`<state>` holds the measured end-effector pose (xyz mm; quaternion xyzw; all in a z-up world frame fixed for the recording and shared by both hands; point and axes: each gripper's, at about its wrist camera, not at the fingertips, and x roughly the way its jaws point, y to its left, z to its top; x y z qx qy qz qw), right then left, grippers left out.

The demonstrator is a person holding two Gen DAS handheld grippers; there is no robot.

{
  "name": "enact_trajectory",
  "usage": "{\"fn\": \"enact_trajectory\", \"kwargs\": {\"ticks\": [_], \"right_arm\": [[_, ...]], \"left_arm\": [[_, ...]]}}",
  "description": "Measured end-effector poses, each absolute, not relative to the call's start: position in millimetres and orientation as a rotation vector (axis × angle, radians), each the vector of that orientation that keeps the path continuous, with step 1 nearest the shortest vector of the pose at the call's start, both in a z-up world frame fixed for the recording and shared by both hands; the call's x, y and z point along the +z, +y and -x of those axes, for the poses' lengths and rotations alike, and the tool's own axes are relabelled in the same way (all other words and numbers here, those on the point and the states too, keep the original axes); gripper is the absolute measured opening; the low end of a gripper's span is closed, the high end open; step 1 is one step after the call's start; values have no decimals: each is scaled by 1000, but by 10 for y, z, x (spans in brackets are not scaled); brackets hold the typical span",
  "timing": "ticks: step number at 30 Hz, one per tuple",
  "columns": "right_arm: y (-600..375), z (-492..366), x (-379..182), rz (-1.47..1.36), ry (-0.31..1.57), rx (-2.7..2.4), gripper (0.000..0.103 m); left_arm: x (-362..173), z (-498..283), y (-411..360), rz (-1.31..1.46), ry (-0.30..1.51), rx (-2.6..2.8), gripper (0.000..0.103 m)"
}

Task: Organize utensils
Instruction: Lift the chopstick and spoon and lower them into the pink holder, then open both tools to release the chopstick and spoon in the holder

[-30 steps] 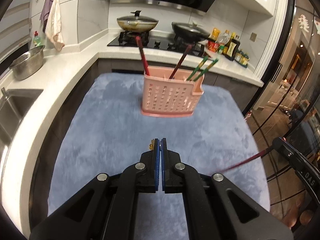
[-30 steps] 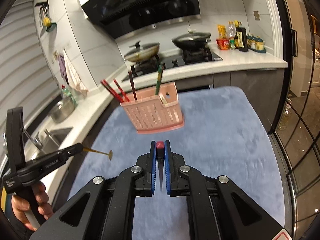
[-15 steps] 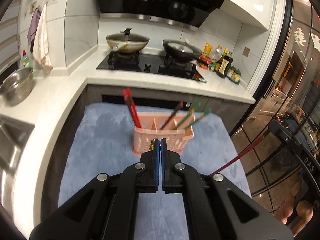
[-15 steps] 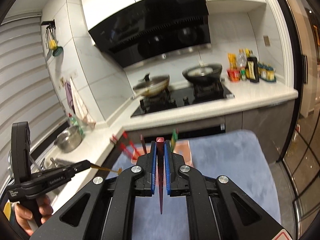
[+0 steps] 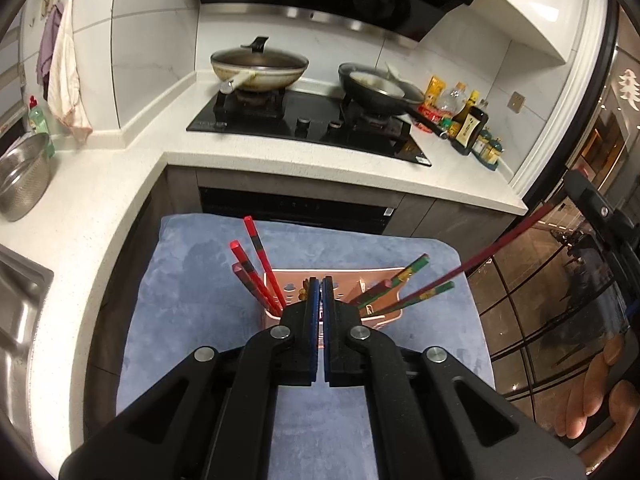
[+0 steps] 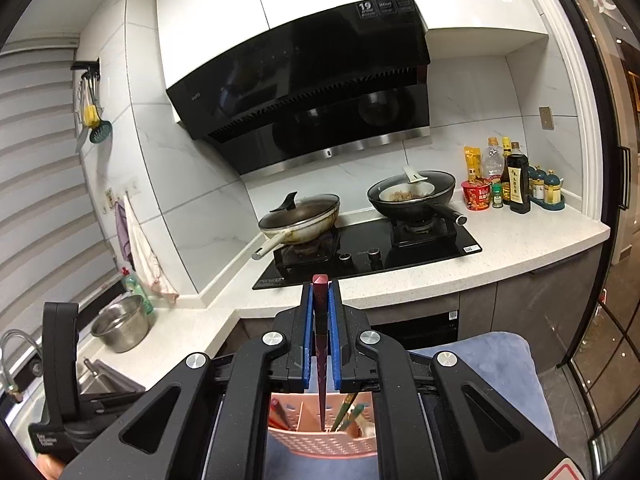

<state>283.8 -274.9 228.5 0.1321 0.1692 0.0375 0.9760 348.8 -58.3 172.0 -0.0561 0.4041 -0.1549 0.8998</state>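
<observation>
Above the pink utensil basket (image 6: 322, 442), the right gripper (image 6: 320, 292) clamps a dark red chopstick (image 6: 321, 344), tip inside; the left gripper (image 5: 319, 284) pinches something small and gold, largely hidden, over the blue mat (image 5: 180, 304).

The kitchen is bright and both pictures are sharp. Straight lines bend near the round, dark edges. Light shines off the white wall tiles (image 6: 208, 216) and the glass door (image 5: 560, 280). The blue cloth (image 5: 192, 280) looks dimmer.
</observation>
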Motion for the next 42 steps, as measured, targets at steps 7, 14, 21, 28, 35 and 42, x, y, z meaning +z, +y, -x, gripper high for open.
{"fn": "enact_trajectory", "kwargs": {"ticks": [7,14,21,28,35,42], "right_arm": [[-2642,-3160,1987,-227,411,71,7],[-2559,-3301,1693,-218,489,81,7],[-2468,-3292,1600,-197,523,98,11],[-2460,-3179,1595,-197,530,101,12],[-2432,-3024,1587,-198,539,108,12],[-2405,-2771,1425,-202,582,113,12]], "left_arm": [[1397,-3665,-653,115,902,-304,1],[1195,-3741,-663,115,943,-288,1],[1175,-3711,-636,114,930,-257,18],[1238,-3621,-605,111,898,-239,32],[1288,-3498,-590,92,872,-225,32],[1263,-3272,-544,70,852,-200,32]]}}
